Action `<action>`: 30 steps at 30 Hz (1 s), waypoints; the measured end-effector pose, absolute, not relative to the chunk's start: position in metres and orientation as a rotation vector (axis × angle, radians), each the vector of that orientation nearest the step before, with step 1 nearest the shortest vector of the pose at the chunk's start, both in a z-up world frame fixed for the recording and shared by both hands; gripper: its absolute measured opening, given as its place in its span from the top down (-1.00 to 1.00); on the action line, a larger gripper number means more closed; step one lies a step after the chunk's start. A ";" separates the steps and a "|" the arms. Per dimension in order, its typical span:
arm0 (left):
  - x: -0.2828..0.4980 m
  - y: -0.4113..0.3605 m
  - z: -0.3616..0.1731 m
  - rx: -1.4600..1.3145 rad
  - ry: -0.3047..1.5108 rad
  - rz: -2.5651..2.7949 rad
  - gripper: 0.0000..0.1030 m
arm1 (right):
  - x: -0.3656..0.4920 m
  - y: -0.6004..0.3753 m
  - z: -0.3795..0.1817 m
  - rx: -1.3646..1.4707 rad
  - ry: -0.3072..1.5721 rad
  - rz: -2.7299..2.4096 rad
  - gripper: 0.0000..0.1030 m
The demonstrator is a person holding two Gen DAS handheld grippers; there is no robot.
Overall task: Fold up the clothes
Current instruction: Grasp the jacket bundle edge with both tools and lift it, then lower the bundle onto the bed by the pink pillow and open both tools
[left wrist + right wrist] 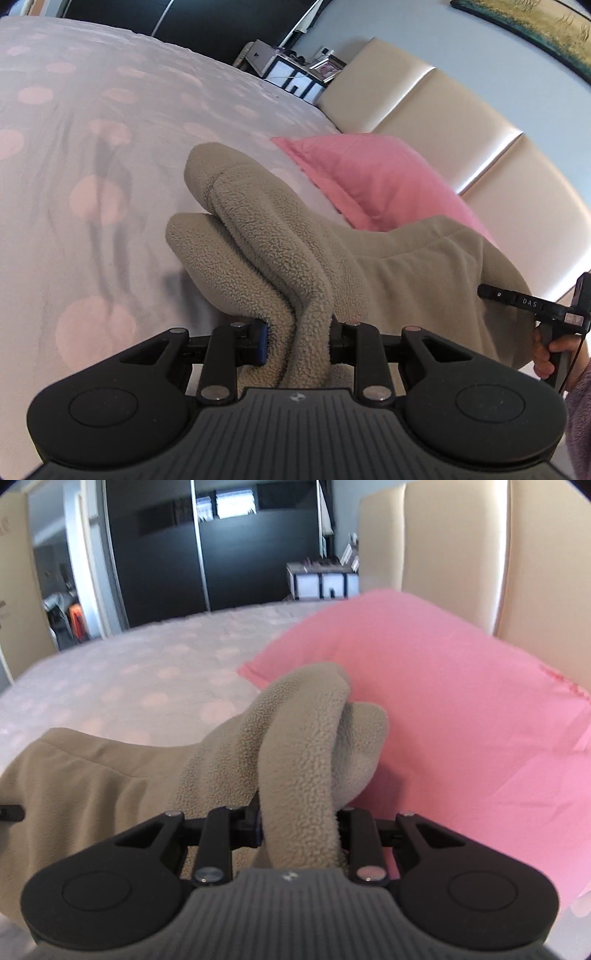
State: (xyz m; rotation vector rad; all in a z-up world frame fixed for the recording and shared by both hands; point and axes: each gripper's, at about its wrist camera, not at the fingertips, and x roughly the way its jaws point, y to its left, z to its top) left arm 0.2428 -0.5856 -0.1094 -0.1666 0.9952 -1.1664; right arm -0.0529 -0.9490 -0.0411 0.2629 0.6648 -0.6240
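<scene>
Left gripper: our left gripper [297, 343] sits at the lower middle of the left wrist view, its jaws clamped on a thick bunch of the beige fleece garment [273, 258].
Right gripper: our right gripper [299, 827] sits at the lower middle of the right wrist view, its jaws pressing on another thick roll of the same fleece [303, 746]. In the left wrist view we also see it at the right edge, held by a hand [545, 356] with a fuzzy sleeve below it.
Garment: we see it stretched between the two grippers. In the left wrist view it runs from the lower middle up to the centre and across to the right. In the right wrist view it fills the lower left and rises to the centre. A smooth seamed panel shows beside the curly pile in both views.
Bed: the pale bedspread with pink dots [92, 166] fills the left half of the left wrist view and the middle left of the right wrist view, under the garment.
Pillow: a pink pillow [461, 701] lies just behind the fleece, at the right of the right wrist view and centre right of the left wrist view.
Headboard: cream padded panels [461, 129] stand behind the pillow, upper right.
Wardrobe: dark sliding doors [221, 546] across the top of the right wrist view.
</scene>
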 end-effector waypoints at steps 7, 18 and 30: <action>0.243 -0.582 -0.115 -0.070 1.020 -1.131 0.31 | -0.071 -0.967 -0.065 0.307 0.675 -0.800 0.02; 0.192 -0.555 -0.050 0.086 0.694 -1.102 0.37 | -0.116 -0.923 -0.032 0.176 0.517 -0.784 0.39; 0.180 -0.611 -0.116 0.300 0.879 -1.038 0.58 | -0.103 -0.962 -0.110 0.342 0.661 -0.952 0.57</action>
